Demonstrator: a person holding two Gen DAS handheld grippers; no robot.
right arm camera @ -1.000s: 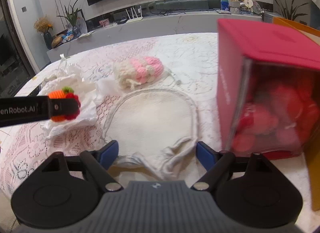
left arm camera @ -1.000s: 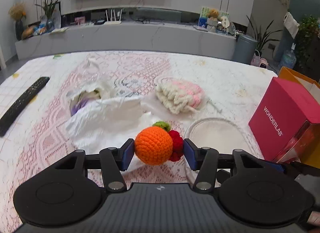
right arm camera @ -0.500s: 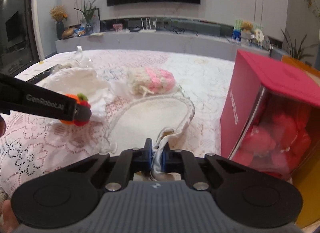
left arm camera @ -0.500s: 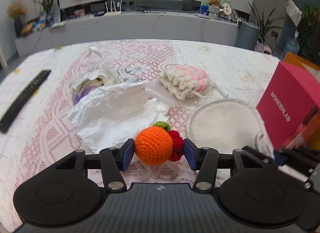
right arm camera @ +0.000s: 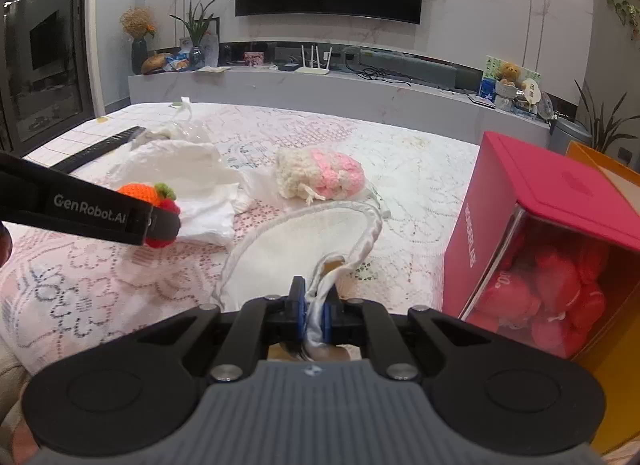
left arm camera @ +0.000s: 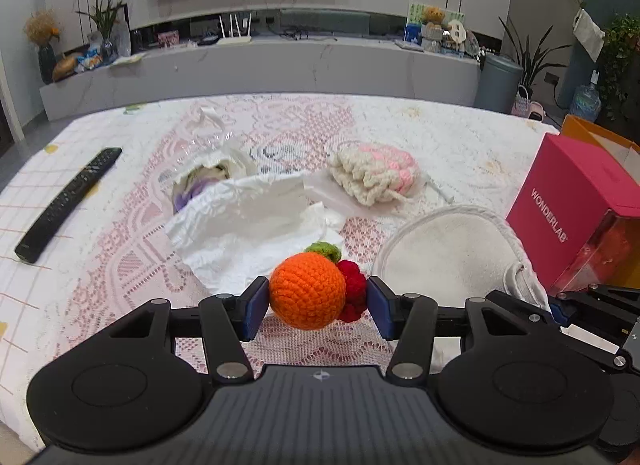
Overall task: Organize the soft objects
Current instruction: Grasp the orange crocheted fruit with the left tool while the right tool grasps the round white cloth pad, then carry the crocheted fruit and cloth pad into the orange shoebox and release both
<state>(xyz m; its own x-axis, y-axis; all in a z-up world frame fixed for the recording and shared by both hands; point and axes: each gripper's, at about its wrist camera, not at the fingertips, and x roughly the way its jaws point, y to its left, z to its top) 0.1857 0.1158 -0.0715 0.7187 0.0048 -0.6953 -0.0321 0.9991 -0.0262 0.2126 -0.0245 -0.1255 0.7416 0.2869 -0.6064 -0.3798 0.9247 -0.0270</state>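
My left gripper (left arm camera: pixel 318 301) is shut on a crocheted orange ball (left arm camera: pixel 307 290) with a red cluster and a green leaf, held above the lace tablecloth. The same toy (right arm camera: pixel 160 201) shows at the left of the right wrist view, clamped in that gripper. My right gripper (right arm camera: pixel 315 311) is shut on the near rim of a white fabric pouch (right arm camera: pixel 296 249), whose edge is lifted off the table; the pouch (left arm camera: pixel 444 249) lies right of the toy. A cream and pink knitted piece (left arm camera: pixel 374 175) rests farther back.
A pink box (right arm camera: pixel 532 201) with red soft pieces behind its clear side stands at the right, an orange box behind it. Crumpled white bags (left arm camera: pixel 244 225) lie at the centre left, a black remote (left arm camera: pixel 66 203) at the far left. The table (left arm camera: pixel 460 137) carries a lace cloth.
My right gripper has gone from wide open over the white pouch to shut on its rim, and has raised that edge. The left gripper keeps its hold on the orange toy.
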